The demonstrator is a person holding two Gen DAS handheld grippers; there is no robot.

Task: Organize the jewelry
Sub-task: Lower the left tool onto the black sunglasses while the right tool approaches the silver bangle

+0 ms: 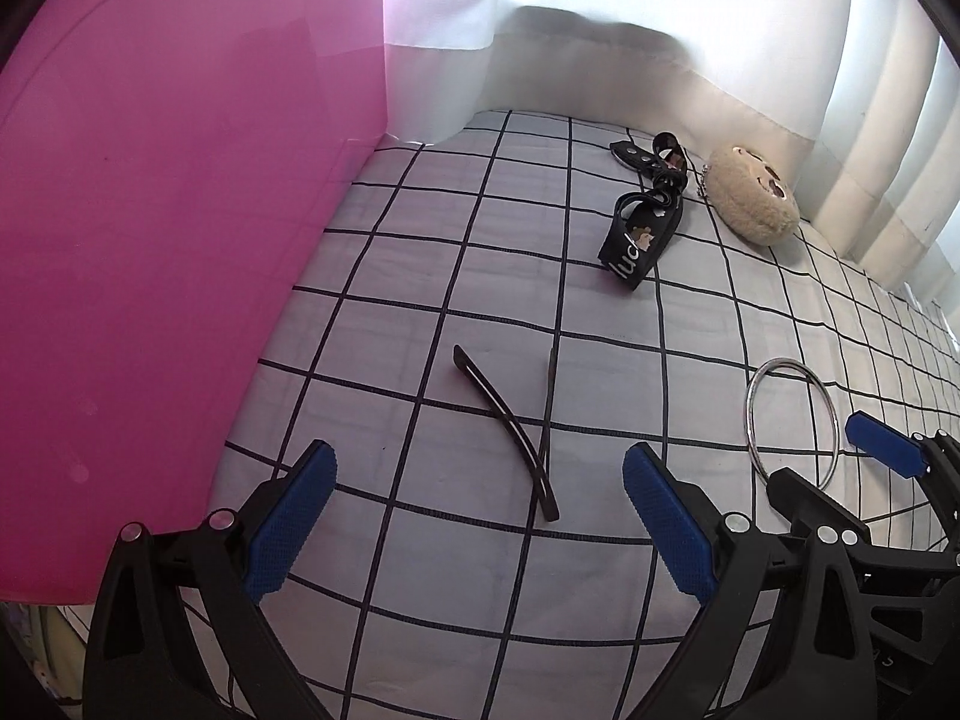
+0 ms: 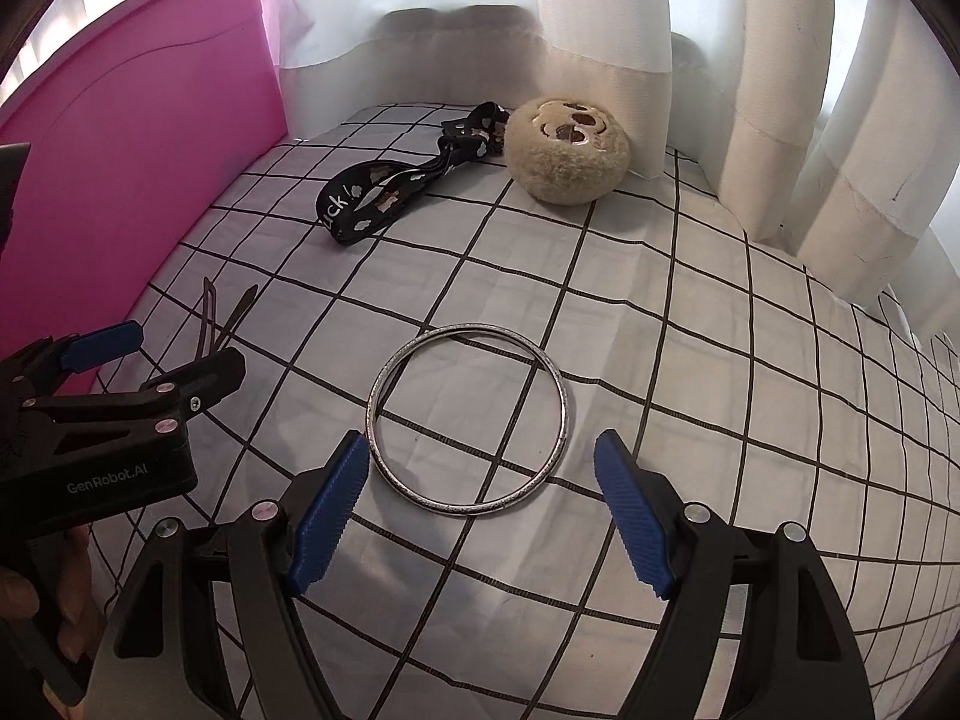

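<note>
Your left gripper fills the bottom of the left wrist view with its blue fingers spread wide and nothing between them. Just beyond the gap, in the lower centre of the frame, two thin dark hair clips lie on the checked sheet, meeting at their near ends and fanning apart toward the top of the frame. To the right of them, at the right edge, the silver bangle lies flat, with your right gripper reaching in over its near side from the lower right corner.

In the right wrist view, your right gripper's fingers are also spread wide and grip nothing. The bangle sits in the centre of the frame, its near rim lying between the two fingertips and its far rim higher in the frame; you cannot tell whether the left pad touches it.

Farther up, in the upper centre of both views, a black printed strap lies crumpled on the sheet, its far end just beside a round beige plush toy to its right. The pink headboard runs along the left of each frame. White curtains hang behind the plush toy, across the top and right.
</note>
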